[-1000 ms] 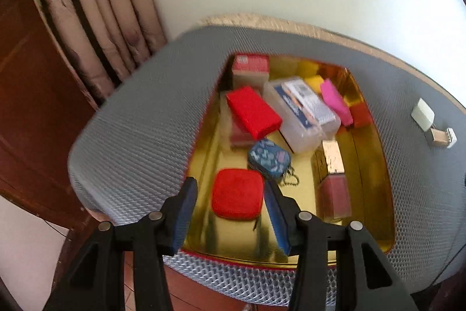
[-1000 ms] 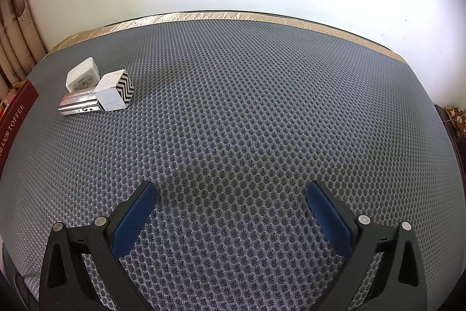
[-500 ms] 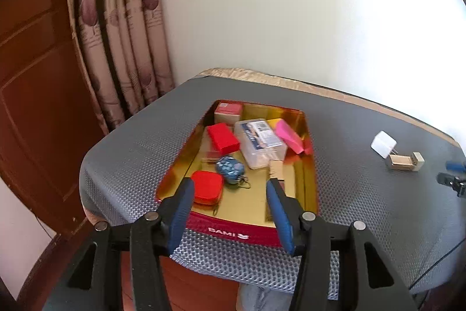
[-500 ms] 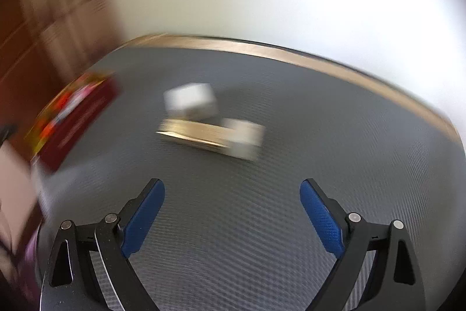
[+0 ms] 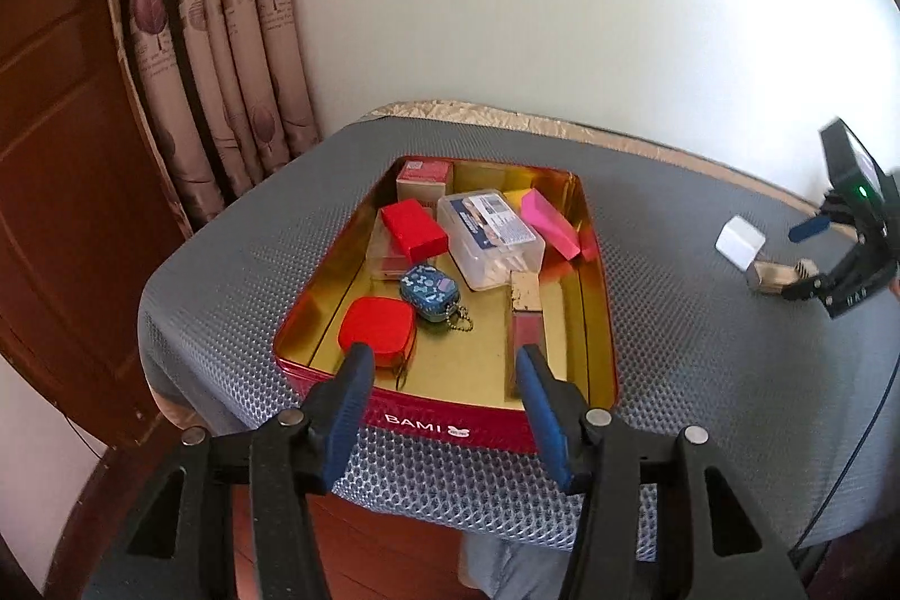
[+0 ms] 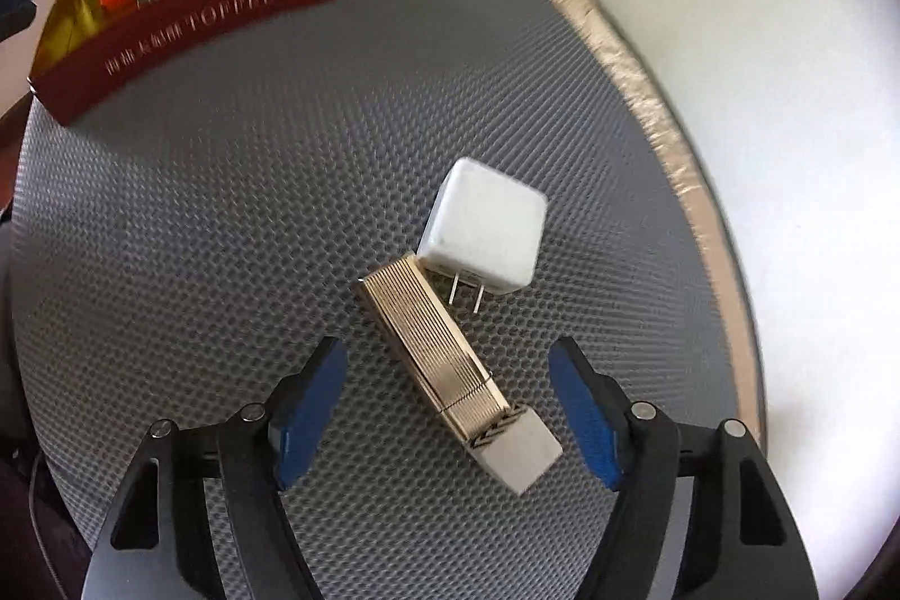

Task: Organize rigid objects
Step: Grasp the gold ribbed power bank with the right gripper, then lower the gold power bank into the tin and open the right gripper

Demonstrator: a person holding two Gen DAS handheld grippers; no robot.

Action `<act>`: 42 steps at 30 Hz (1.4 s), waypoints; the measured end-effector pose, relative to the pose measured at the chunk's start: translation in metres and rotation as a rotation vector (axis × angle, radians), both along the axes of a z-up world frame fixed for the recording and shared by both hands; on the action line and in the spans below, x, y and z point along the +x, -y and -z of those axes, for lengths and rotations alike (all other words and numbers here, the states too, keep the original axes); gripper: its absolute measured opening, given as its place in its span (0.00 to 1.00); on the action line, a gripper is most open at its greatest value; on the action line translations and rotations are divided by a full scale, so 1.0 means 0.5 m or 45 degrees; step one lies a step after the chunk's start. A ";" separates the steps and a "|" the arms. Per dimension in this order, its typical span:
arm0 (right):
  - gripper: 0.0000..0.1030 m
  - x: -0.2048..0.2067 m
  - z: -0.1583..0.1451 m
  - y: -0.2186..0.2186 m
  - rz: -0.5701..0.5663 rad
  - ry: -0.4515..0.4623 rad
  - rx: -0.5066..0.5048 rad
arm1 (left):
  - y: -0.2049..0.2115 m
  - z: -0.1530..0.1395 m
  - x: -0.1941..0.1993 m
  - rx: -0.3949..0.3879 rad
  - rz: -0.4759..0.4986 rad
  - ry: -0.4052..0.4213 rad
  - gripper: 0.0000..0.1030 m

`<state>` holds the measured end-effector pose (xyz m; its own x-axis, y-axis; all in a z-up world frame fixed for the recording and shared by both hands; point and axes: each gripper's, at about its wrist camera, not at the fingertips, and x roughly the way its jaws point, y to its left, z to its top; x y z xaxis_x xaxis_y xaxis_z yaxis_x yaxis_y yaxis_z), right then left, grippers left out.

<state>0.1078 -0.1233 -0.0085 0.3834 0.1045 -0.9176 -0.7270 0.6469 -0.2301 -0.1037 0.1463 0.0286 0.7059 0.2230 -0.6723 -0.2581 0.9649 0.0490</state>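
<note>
Bare grey mesh mat between red tin and white charger; gold ribbed case touching charger, crowded tin interior.

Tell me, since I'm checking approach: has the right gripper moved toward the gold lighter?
Yes. The right gripper now brackets the gold lighter, which earlier lay far off beside the white charger.

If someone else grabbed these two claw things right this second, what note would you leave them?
Left gripper: open, empty, hovering at the near end of the red tin.
Right gripper: open, empty, poised over the gold ribbed box.
Already in the tin: red pouch, blue keychain pouch, clear plastic case, pink block and other small boxes.
Left on the grey mat: gold ribbed box, white charger touching its far end, and small white block at its near end.
Likely next: grab the gold box, carry it to the tin.
</note>
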 end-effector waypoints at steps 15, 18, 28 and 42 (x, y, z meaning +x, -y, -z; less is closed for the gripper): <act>0.26 -0.020 0.000 -0.001 0.145 -0.275 0.165 | -0.015 0.001 0.003 -0.009 -0.053 -0.011 0.52; 0.26 -0.056 -0.035 -0.002 0.233 -0.321 0.388 | -0.032 -0.005 -0.005 -0.061 -0.091 -0.001 0.52; 0.27 -0.090 -0.184 -0.187 0.222 -0.458 1.024 | -0.112 -0.034 -0.040 -0.187 -0.233 0.013 0.53; 0.27 -0.041 -0.085 -0.382 0.416 -0.630 1.116 | -0.183 -0.022 -0.053 -0.277 -0.376 0.030 0.53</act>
<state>0.0872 0.0675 0.0340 0.1168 0.7652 -0.6331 -0.3728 0.6247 0.6861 -0.1303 0.2379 0.0394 0.6485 0.2732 -0.7105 -0.5257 0.8358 -0.1585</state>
